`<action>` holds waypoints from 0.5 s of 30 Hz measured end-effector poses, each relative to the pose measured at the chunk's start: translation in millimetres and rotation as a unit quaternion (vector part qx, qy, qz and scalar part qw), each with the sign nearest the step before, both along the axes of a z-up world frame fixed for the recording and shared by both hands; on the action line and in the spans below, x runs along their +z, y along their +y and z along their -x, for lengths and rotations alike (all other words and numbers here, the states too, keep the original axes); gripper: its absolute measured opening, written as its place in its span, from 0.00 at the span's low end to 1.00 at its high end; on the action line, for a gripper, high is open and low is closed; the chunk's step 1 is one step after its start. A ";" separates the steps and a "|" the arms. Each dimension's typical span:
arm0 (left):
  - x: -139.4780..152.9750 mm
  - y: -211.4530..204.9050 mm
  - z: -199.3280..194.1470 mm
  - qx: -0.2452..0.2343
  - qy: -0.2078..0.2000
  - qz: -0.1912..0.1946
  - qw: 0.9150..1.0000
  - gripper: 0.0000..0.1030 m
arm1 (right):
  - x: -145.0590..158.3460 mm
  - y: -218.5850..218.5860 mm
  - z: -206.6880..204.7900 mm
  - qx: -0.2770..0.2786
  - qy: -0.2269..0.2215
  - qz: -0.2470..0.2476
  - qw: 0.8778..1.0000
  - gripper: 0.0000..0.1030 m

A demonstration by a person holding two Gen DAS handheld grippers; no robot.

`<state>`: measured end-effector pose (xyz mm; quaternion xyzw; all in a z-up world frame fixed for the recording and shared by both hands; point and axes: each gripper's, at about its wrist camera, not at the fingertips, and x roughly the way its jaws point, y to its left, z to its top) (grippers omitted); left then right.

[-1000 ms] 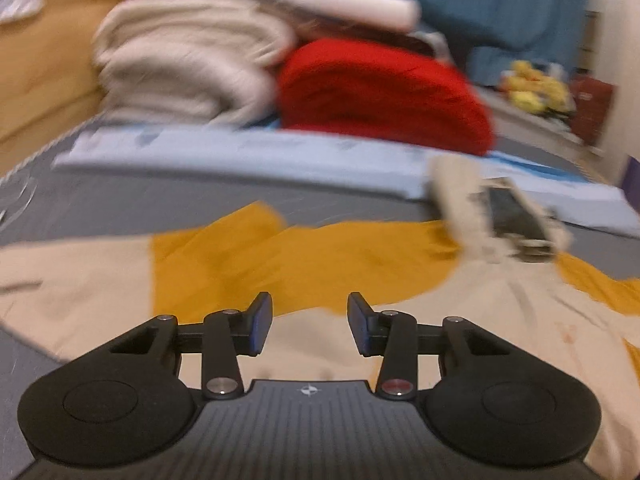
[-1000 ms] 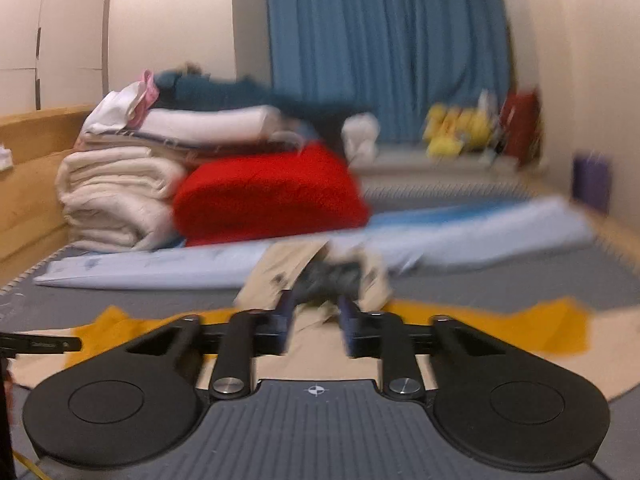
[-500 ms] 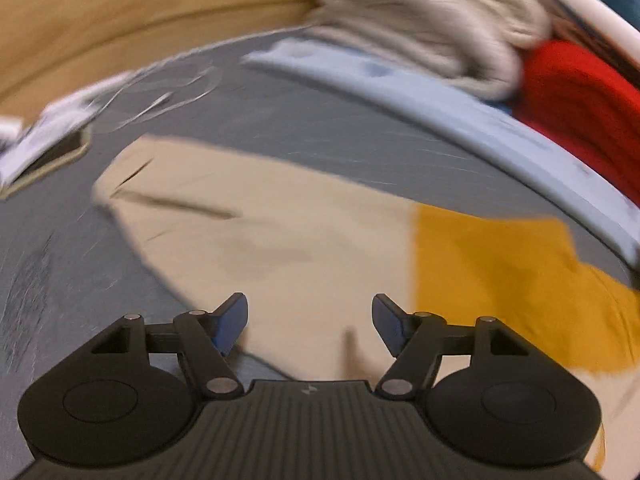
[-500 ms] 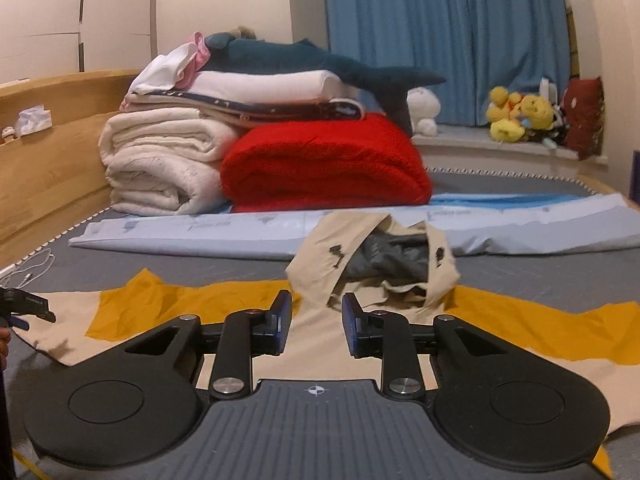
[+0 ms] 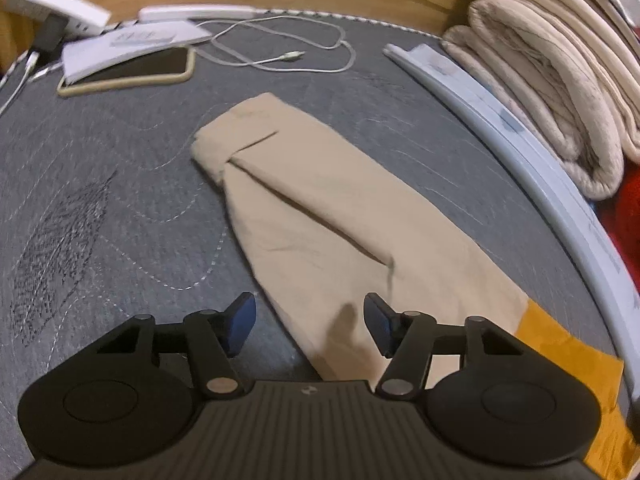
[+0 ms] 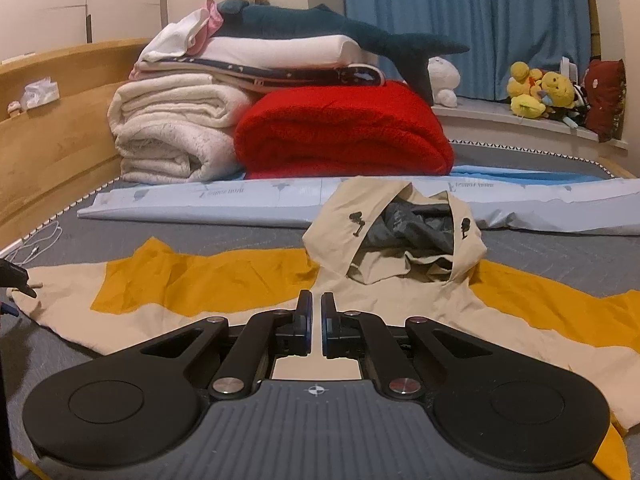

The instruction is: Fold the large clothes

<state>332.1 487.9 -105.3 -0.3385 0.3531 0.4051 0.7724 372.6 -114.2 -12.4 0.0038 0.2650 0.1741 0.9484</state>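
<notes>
- Left gripper (image 5: 310, 326) hangs over the beige sleeve (image 5: 320, 216) of the hooded jacket (image 6: 260, 316), pointing steeply down; its jaws stand apart and have just been closing a little, with the sleeve's edge under the gap but nothing pinched between the pads.
- Right gripper (image 6: 316, 322) sits low over the jacket's chest, just in front of the hood (image 6: 396, 236) — its jaws have just closed and stand almost together, with only a thin slit left; whether any cloth is caught in that slit I cannot tell.
- The jacket lies spread flat on the grey bed cover (image 5: 100, 200), beige with mustard-yellow panels across the shoulders, both sleeves stretched out to the sides of the hood.
- The hood stands up and open, its dark grey lining showing.
- Beyond the sleeve's cuff lie a phone (image 5: 128, 70), a booklet (image 5: 132, 40) partly on top of it, and a white charging cable (image 5: 280, 52).
- Behind the hood a long pale blue roll (image 6: 240, 200) runs across the bed.
- Behind that roll sit a folded red blanket (image 6: 344, 132) and folded cream blankets (image 6: 172, 132) — the cream stack is just beside the red one, with more bedding and a plush shark (image 6: 320, 28) on top.
</notes>
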 end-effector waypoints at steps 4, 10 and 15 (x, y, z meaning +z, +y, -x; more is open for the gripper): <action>-7.7 14.5 11.1 0.029 -0.012 0.023 0.999 0.53 | -3.3 3.1 -1.9 0.000 0.007 0.004 1.000 0.03; -17.7 24.5 15.9 0.048 -0.054 0.071 0.995 0.06 | -8.9 2.6 -5.9 -0.009 0.018 0.009 1.000 0.03; 8.1 6.3 9.9 0.019 -0.071 0.019 0.997 0.00 | -8.9 0.3 -4.5 -0.006 0.014 0.012 1.000 0.01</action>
